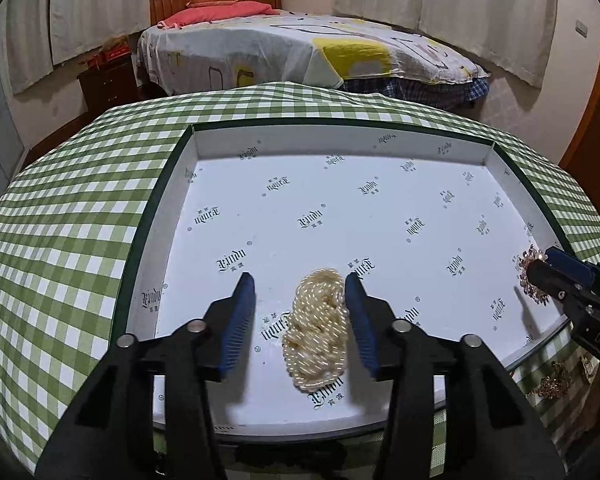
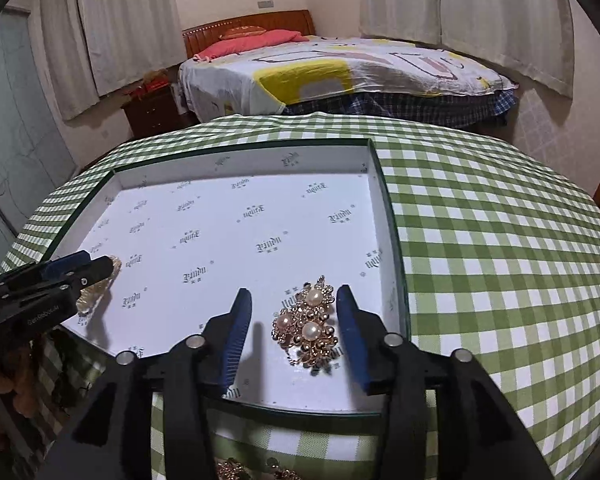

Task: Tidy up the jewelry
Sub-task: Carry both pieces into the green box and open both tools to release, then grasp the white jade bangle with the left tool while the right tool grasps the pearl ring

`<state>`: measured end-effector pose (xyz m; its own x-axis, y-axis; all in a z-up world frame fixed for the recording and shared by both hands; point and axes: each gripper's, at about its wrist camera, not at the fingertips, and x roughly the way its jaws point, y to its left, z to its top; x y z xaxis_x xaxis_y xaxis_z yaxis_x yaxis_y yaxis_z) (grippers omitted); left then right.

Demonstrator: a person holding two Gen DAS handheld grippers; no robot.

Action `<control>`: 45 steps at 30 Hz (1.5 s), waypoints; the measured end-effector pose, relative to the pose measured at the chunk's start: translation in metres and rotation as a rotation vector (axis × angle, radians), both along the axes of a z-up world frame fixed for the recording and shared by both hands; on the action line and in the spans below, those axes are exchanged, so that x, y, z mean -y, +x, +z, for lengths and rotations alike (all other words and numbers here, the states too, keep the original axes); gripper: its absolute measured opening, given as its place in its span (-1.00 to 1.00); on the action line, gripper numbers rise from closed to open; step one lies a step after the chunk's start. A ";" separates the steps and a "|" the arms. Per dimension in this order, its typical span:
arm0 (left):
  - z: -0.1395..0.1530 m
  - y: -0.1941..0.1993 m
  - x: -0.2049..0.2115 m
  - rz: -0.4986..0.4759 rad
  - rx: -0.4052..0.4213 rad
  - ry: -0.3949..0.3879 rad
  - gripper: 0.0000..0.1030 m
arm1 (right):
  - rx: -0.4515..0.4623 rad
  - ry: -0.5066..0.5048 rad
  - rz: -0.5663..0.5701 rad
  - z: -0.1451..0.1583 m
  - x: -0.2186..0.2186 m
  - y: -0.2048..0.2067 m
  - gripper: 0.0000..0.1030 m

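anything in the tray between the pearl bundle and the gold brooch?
Nothing: between the pearl bundle and the gold brooch only bare printed tray floor shows, clearest in the right wrist view.

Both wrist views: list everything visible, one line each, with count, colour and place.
Box lid: one, white inside with printed logos, dark green rim, on the table.
Pearl strand bundle: one, cream, inside the lid, between the left tongs' blades.
Brooch: one, gold with three pearls, inside the lid near its right wall.
Other jewelry: gold pieces, count unclear, on the cloth by the lid's near edge.
Tablecloth: one, green-white check.
Bed: one, patterned cover, pink pillows, behind the table.
Nightstand: one, dark wood, beside the bed.
Curtains: white, along the walls.
Left tongs: black, blue pads, open.
Right tongs: same, open.
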<state>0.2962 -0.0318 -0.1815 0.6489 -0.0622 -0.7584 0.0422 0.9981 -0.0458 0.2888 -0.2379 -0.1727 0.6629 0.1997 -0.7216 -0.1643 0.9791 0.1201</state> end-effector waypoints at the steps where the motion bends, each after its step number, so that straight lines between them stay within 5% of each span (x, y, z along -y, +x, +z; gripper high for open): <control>1: 0.000 0.000 -0.001 0.001 0.000 -0.002 -0.07 | 0.000 0.002 0.000 0.000 0.000 0.000 -0.13; 10: 0.022 -0.024 -0.004 0.012 0.075 0.005 0.13 | 0.091 0.015 -0.026 0.027 0.003 -0.021 -0.13; 23: 0.058 -0.119 -0.005 0.052 0.215 -0.003 0.15 | 0.205 0.002 -0.057 0.045 -0.004 -0.112 -0.13; 34: 0.046 -0.189 -0.017 0.079 0.189 0.009 0.15 | 0.143 0.020 0.003 0.018 -0.033 -0.170 -0.13; 45: 0.035 -0.217 -0.024 0.088 0.177 0.005 0.15 | 0.037 0.006 0.047 -0.009 -0.052 -0.172 -0.39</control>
<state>0.0791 -0.0075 -0.1467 0.7751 0.0045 -0.6319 -0.0387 0.9984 -0.0404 0.1168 -0.1857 -0.1818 0.6791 0.2354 -0.6953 -0.2142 0.9695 0.1190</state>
